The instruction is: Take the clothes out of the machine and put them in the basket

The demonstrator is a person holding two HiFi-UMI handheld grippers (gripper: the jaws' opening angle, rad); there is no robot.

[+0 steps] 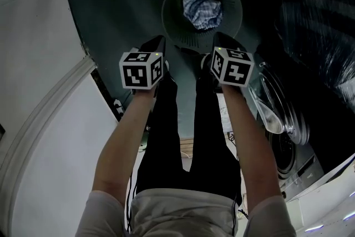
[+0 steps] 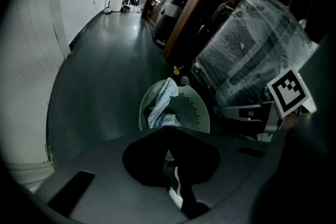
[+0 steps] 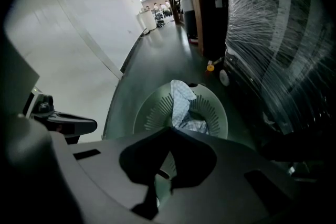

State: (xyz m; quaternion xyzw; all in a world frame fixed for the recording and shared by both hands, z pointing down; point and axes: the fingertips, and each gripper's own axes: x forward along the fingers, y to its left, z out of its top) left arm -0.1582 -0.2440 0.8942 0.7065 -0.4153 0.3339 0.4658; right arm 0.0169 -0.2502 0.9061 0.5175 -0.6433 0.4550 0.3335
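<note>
One checked blue-and-white garment (image 1: 202, 5) is lying in the basket (image 1: 172, 14), bunched at the basket's middle. Its long axis is running from that bunch up toward the far rim in the head view, and its upper end is pointing at and draping over that rim. In the left gripper view the same garment (image 2: 161, 105) is rising from the basket (image 2: 202, 113) floor to a peak against the rim. In the right gripper view it (image 3: 184, 105) is standing as a narrow upright strip inside the basket (image 3: 215, 107).

Basket: round, pale green, with slotted walls, sitting on the dark floor (image 1: 122, 3) ahead of my feet.

Left gripper (image 1: 160, 41): I am holding it above the near side of the basket, pointing steeply down. Its own view is showing the jaws (image 2: 168, 131) brought together with nothing between them.

Right gripper (image 1: 222, 37): I am holding it level with the left one and just beside it, tilted the same way. Its jaws (image 3: 169, 131) are likewise standing together and empty.

Marker cubes: one (image 1: 141, 69) is riding on the left gripper, and one (image 1: 233, 66) on the right.

Washing machine (image 1: 288, 141): it is standing at my right with its round glass door (image 1: 272, 108) swung open toward the basket.

Film-wrapped appliance (image 2: 252, 55): it is sitting beyond the basket on the right side, also showing in the right gripper view (image 3: 273, 34).

White wall (image 1: 33, 64): it is running along my left.
</note>
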